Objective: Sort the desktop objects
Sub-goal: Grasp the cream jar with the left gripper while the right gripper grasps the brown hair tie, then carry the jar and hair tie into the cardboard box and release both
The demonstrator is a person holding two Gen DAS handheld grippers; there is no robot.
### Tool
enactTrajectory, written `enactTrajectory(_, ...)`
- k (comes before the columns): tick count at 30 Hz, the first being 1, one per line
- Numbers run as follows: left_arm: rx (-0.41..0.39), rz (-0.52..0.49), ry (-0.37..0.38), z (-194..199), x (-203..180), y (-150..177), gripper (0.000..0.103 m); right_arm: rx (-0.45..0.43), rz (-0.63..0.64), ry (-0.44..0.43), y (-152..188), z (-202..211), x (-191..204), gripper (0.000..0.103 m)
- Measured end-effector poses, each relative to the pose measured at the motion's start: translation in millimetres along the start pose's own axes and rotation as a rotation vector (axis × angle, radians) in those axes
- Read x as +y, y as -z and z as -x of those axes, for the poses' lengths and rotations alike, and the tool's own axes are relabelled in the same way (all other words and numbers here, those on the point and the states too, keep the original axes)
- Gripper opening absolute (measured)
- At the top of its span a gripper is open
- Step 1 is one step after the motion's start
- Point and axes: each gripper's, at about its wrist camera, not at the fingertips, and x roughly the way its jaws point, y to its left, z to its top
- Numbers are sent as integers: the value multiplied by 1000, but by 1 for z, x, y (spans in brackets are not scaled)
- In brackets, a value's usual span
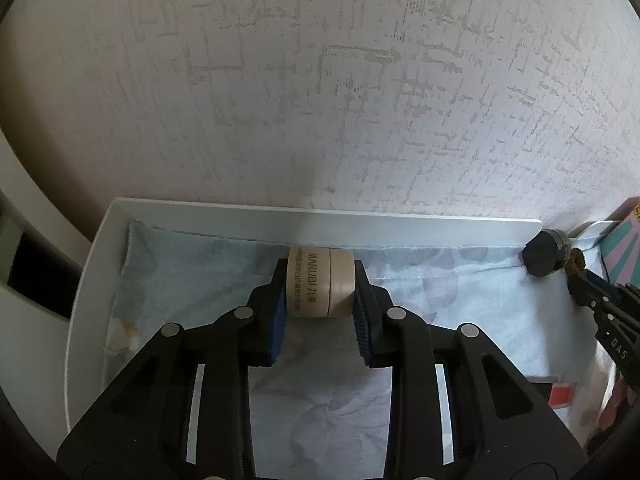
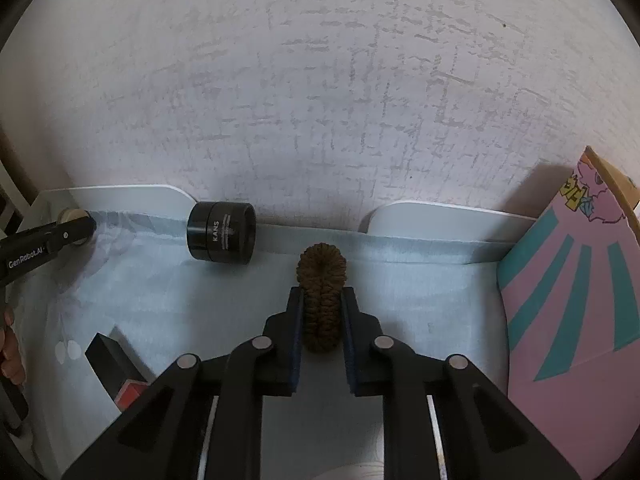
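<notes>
Jar point(image 1: 320, 286), beige and lying on its side with printed lettering across its lid end, is sitting clamped between the 2 pads of the left gripper point(image 1: 320, 300), close to the white back rail point(image 1: 360, 224) of the desk and over the pale blue cloth point(image 1: 200, 280). In the right wrist view, the right gripper point(image 2: 322, 320) is squeezing a brown hair tie point(image 2: 321, 280) between its pads, holding it on edge above the same cloth, roughly in front of the gap between the 2 white rail sections. A black jar point(image 2: 222, 238) is lying on its side against the rail, between the 2 grippers and well apart from both. A black case with a red end point(image 2: 116, 368) is resting on the cloth nearer the camera on the left, untouched. A pink and teal box point(image 2: 572, 300) is standing at the right edge. Sorting is looking only partly done, in my judgement: 2 items are being carried at once, neither is set down yet, and at least the black jar and the case are waiting. Where each thing belongs is not shown here.
</notes>
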Motion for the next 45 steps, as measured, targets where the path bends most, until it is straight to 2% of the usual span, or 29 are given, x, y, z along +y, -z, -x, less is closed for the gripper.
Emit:
enactTrajectory(12, -20, 13, 24, 42, -5, 0, 25, -39, -14, -2, -7, 32, -2, 15)
enactTrajectory(17, -36, 9, 41, 79, -13, -4, 25, -54, -34, -19, -14, 65, -5, 15)
enactTrajectory(21, -55, -5, 71, 121, -23, -4, 25, -73, -51, -37, -36, 94, -17, 15)
enactTrajectory(22, -55, -7, 82, 113, -29, -30, 25, -80, -55, -40, -38, 103, -19, 15)
enactTrajectory(23, -56, -7, 91, 113, -23, -36, 25, -88, -62, -45, -34, 109, -35, 15)
enactTrajectory(29, -66, -26, 165, 167, -29, -40, 25, -140, -91, -65, -49, 159, -41, 15)
enactTrajectory(36, -85, -81, 246, 203, -89, -51, 25, -202, -111, -51, -56, 224, -86, 15)
enactTrajectory(45, -109, -208, 376, 232, -185, -63, 25, -229, -166, 12, -37, 256, -148, 15)
